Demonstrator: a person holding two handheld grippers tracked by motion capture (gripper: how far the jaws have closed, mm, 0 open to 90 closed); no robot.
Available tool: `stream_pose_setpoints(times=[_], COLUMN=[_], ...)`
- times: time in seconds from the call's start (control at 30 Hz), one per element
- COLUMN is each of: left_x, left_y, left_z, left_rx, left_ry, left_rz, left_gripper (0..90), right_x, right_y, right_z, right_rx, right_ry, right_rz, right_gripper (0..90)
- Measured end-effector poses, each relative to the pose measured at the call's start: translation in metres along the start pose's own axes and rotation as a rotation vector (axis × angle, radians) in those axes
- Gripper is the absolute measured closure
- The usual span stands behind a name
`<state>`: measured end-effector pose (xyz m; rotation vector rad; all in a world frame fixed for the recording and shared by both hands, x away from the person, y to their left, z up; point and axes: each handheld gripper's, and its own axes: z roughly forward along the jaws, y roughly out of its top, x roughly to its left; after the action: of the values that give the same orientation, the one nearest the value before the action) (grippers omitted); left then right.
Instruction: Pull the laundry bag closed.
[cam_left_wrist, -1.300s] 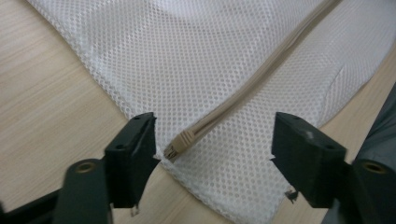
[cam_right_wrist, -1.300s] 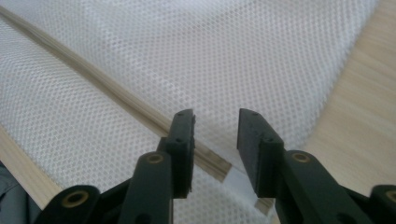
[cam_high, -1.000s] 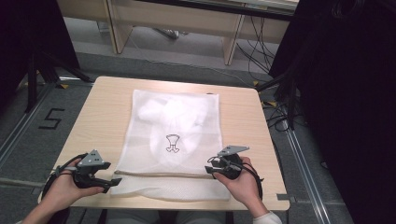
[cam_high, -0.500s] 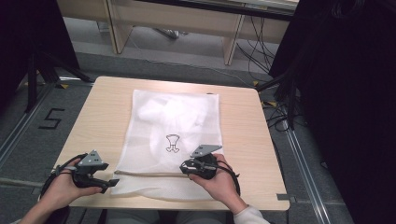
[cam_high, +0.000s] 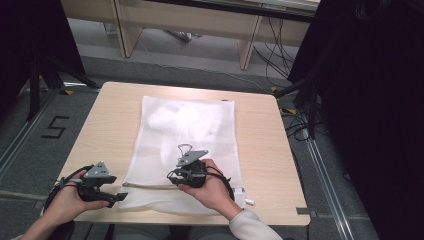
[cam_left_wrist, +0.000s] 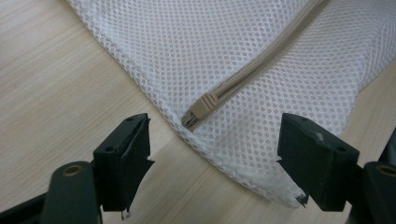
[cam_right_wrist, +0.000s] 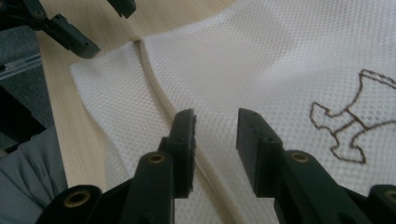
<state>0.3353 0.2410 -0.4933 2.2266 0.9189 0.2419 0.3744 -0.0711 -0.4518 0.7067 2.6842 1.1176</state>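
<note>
A white mesh laundry bag lies flat on the wooden table, with a brown printed figure on it. A beige zipper runs along its near edge. My left gripper rests open at the bag's near left corner; the zipper pull lies between its wide jaws, untouched. My right gripper hovers over the bag's near middle. Its jaws have just been closing a little and stand open above the mesh, gripping nothing, with the zipper under the left jaw.
A small white tab sticks out at the bag's near right corner. The table's near edge is close behind both hands. A floor marking "5" lies left; desks and cables stand beyond.
My right gripper has slid left along the bag's near edge, from the right corner to the middle. The left gripper has stayed put.
</note>
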Motion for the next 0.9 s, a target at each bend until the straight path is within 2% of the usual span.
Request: stream_pose_setpoints(times=[0.17,0.33,0.4,0.53,0.63,0.7,0.73,0.8,0.9], left_x=[-0.001,0.0,-0.001,-0.002,-0.003,-0.001,-0.001,-0.001,-0.001], left_y=[0.0,-0.001,-0.001,-0.001,-0.002,-0.002,-0.002,-0.003,-0.003], left_z=[0.0,0.001,0.001,0.0,0.001,0.0,0.0,-0.001,-0.001], left_rx=[0.003,0.006,0.006,0.009,0.006,0.008,0.008,0.008,0.009], left_ry=[-0.01,-0.002,-0.005,-0.011,-0.009,-0.011,-0.001,-0.007,-0.011], left_rz=[-0.002,-0.001,-0.003,-0.018,-0.022,0.0,-0.004,-0.009,-0.006], left_gripper=[25.0,24.9,24.9,24.7,24.7,25.0,25.0,25.0,25.0], right_x=[0.003,0.008,0.011,0.016,0.019,0.022,0.022,0.025,0.028], right_y=[0.011,0.019,0.023,0.03,0.034,0.039,0.039,0.043,0.045], right_z=[0.011,0.022,0.026,0.037,0.043,0.05,0.05,0.058,0.062], right_rx=[-0.002,0.009,0.017,0.025,0.031,0.041,0.041,0.049,0.05], right_ry=[0.012,0.032,0.035,0.061,0.07,0.084,0.084,0.107,0.107], right_rz=[-0.022,-0.05,-0.048,-0.089,-0.087,-0.102,-0.102,-0.117,-0.101], right_gripper=[68.8,69.2,69.3,70.3,70.8,71.2,71.2,71.4,72.0])
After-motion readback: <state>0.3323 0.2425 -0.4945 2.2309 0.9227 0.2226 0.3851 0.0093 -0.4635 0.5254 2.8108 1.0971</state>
